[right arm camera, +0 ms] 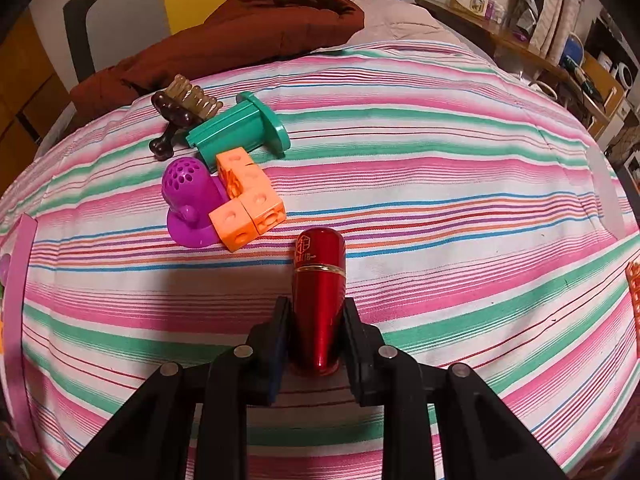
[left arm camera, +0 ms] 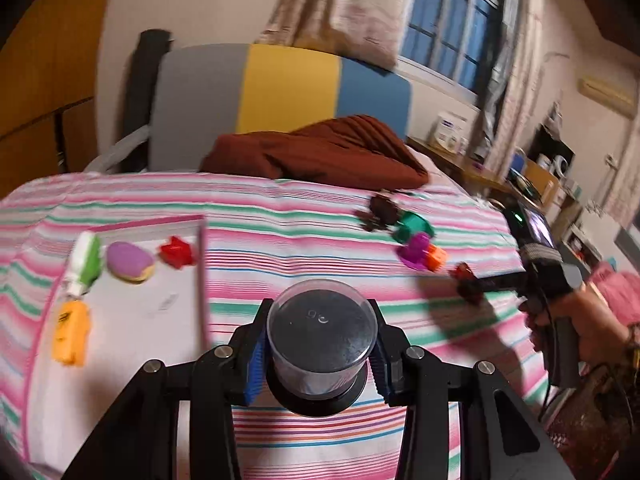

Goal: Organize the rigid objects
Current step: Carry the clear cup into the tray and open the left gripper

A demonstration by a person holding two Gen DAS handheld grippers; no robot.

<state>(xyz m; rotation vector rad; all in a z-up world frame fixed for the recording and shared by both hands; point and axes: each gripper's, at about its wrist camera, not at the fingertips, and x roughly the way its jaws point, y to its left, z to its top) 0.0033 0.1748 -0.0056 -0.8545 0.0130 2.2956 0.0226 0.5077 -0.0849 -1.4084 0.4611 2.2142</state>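
My left gripper (left arm camera: pixel 320 305) is shut on a dark round jar with a clear cap (left arm camera: pixel 322 340), held above the striped bed cover (left arm camera: pixel 304 240). To its left lies a white, pink-edged sheet (left arm camera: pixel 160 320) bearing a green-and-white toy (left arm camera: pixel 86 264), a purple oval (left arm camera: pixel 130 262), a red star (left arm camera: pixel 176 252) and an orange piece (left arm camera: pixel 72 332). My right gripper (right arm camera: pixel 317 305) is shut on a red lipstick tube (right arm camera: pixel 320 280) that points at the cover. Beyond it lie orange cubes (right arm camera: pixel 250 200), a purple perforated piece (right arm camera: pixel 192 196), a green flanged piece (right arm camera: pixel 240 128) and a brown hair clip (right arm camera: pixel 180 108).
A brown quilt (left arm camera: pixel 320 152) lies at the head of the bed before a grey, yellow and blue headboard (left arm camera: pixel 280 88). A hand (left arm camera: pixel 592 320) holds the right gripper at the right edge. A cluttered shelf (right arm camera: pixel 520 40) runs along the far right wall. An orange item (right arm camera: pixel 634 292) shows at the right edge.
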